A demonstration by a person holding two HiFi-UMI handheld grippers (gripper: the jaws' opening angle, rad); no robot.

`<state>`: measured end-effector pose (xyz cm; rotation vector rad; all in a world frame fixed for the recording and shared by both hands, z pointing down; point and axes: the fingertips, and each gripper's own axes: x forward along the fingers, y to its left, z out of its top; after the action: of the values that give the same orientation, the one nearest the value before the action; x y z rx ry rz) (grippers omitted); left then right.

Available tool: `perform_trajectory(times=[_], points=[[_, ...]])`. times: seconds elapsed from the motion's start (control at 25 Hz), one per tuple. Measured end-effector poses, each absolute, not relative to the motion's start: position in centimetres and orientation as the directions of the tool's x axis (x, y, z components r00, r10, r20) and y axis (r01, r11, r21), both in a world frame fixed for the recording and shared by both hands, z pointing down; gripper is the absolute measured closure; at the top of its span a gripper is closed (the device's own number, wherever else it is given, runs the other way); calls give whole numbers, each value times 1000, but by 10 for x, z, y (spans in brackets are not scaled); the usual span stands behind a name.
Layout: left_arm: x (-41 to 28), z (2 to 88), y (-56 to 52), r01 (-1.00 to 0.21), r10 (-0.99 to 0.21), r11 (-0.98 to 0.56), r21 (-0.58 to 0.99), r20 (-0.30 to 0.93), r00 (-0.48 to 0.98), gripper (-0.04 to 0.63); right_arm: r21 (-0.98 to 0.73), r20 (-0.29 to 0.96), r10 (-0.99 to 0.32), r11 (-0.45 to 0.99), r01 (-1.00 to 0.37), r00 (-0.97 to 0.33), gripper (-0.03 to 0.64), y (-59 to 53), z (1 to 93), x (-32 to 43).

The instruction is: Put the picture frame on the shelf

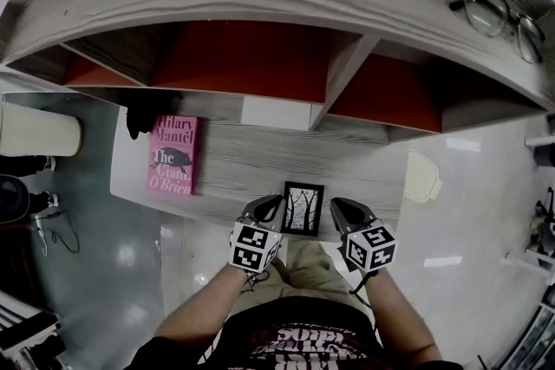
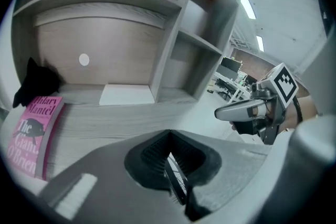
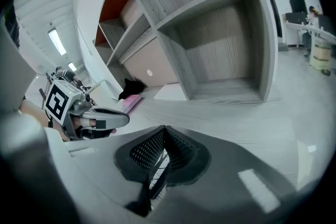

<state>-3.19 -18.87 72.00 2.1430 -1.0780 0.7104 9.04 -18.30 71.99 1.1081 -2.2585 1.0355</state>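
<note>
A small black picture frame [image 1: 303, 208] with a print of bare trees hangs upright between my two grippers, over the front edge of the grey wooden shelf [image 1: 260, 160]. My left gripper [image 1: 269, 206] is shut on the frame's left side, and my right gripper [image 1: 338, 209] is shut on its right side. In the left gripper view the frame's thin edge [image 2: 177, 182] runs between the closed dark pads [image 2: 157, 152]. In the right gripper view the frame's edge [image 3: 155, 174] shows the same way between that gripper's pads [image 3: 144, 149].
A pink book [image 1: 173, 155] lies at the left of the shelf board, with a black object [image 1: 143, 113] behind it. A white panel [image 1: 275, 112] stands at the back. Glasses [image 1: 496, 13] rest on the shelf top. Red-backed compartments [image 1: 243, 56] open above.
</note>
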Motion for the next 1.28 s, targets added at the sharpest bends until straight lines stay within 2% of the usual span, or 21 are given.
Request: perform_trajectory(times=[0.16, 0.24, 0.36, 0.6, 0.8, 1.2, 1.28], points=[[-37, 746, -185, -847, -462, -440, 297, 734, 498, 594, -467, 652, -475, 362, -807, -590, 581, -180, 743, 90], [-41, 757, -180, -853, -443, -425, 303, 752, 488, 594, -493, 668, -441, 342, -800, -600, 538, -173, 758, 87], [-42, 773, -175, -850, -405, -395, 348, 765, 501, 532, -516, 691, -395, 317, -796, -606, 511, -164, 777, 83], [-34, 792, -166, -824, -339, -369, 429, 763, 550, 505, -570, 706, -345, 243, -785, -619, 443, -151, 802, 78], [-29, 800, -163, -822, -309, -366, 435, 777, 549, 480, -588, 719, -311, 204, -783, -621, 406, -143, 813, 75], [-26, 821, -152, -839, -266, -351, 415, 815, 515, 479, -597, 738, -264, 175, -783, -621, 417, -131, 824, 67], [-25, 821, -154, -840, -267, -345, 419, 814, 515, 486, -574, 759, -240, 193, -796, -606, 467, -128, 827, 65]])
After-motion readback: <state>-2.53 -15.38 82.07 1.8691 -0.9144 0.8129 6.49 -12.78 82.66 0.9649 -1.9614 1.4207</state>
